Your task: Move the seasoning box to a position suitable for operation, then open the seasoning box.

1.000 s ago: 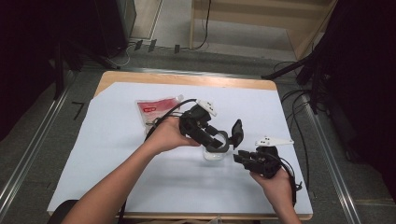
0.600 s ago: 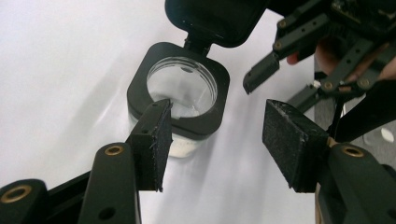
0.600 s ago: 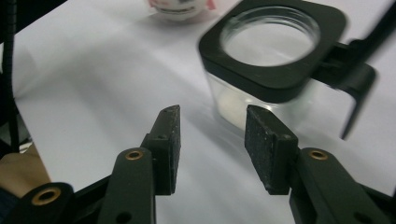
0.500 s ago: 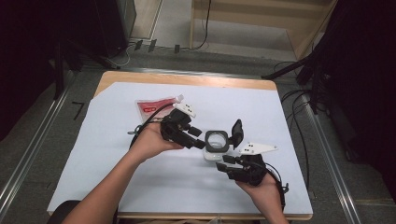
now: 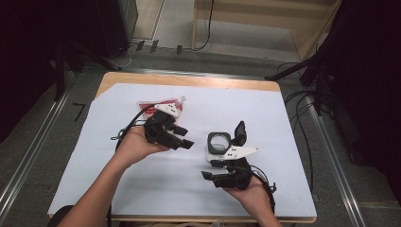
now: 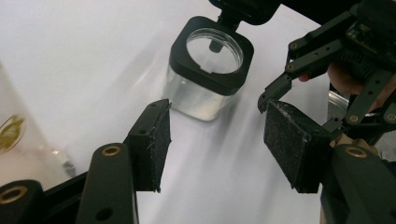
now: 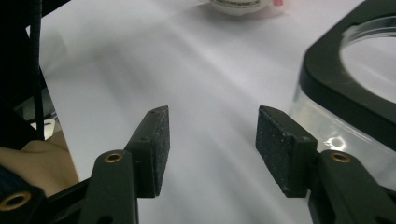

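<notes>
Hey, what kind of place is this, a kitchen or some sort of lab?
Likely a lab or recording workspace, not a kitchen: a table under a white sheet, loose cables on a bare floor, and a rail beside the table.

High view: overhead, facing forward and down onto surface [image 5: 142, 189]. Gripper views: close, low along jaws. Shared: clear container [image 5: 219, 143] [image 6: 210, 70] [image 7: 359, 102].

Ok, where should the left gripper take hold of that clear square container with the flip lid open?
Grip the clear container across two flat opposite side walls, just under its black collar, coming in level from the left gripper's side. The walls are flat and parallel; the raised lid blocks the far side.
</notes>
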A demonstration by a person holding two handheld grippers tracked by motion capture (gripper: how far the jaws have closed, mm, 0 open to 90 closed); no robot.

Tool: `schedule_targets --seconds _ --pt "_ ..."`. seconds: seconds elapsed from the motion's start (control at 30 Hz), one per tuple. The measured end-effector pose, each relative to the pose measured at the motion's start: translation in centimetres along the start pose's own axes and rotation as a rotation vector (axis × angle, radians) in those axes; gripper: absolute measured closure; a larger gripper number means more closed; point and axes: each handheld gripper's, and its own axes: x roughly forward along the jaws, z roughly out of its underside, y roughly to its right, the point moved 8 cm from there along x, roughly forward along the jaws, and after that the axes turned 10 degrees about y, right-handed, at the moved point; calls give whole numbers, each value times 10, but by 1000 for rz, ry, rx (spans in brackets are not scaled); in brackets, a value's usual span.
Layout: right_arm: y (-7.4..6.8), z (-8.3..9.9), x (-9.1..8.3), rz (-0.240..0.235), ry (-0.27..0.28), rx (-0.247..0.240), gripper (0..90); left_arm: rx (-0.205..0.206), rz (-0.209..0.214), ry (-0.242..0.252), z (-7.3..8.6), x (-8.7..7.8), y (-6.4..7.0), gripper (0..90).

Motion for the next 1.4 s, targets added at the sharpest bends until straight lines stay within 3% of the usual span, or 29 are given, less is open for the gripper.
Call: schedule_targets --seconds 0.6,0.83,1.23,1.4 --pt "1 -1 20 -25 -31 -3 465 -21 -73 21 9 -34 -25 430" --pt "0 -5 26 -32 -24 17 472 -5 -51 39 8 -46 -31 432" --pt "-1 -6 28 -19 -15 4 477 -68 -92 25 19 -76 -46 442" --pt "-1 -7 27 -16 -14 5 478 -71 -112 21 23 -85 -50 442"
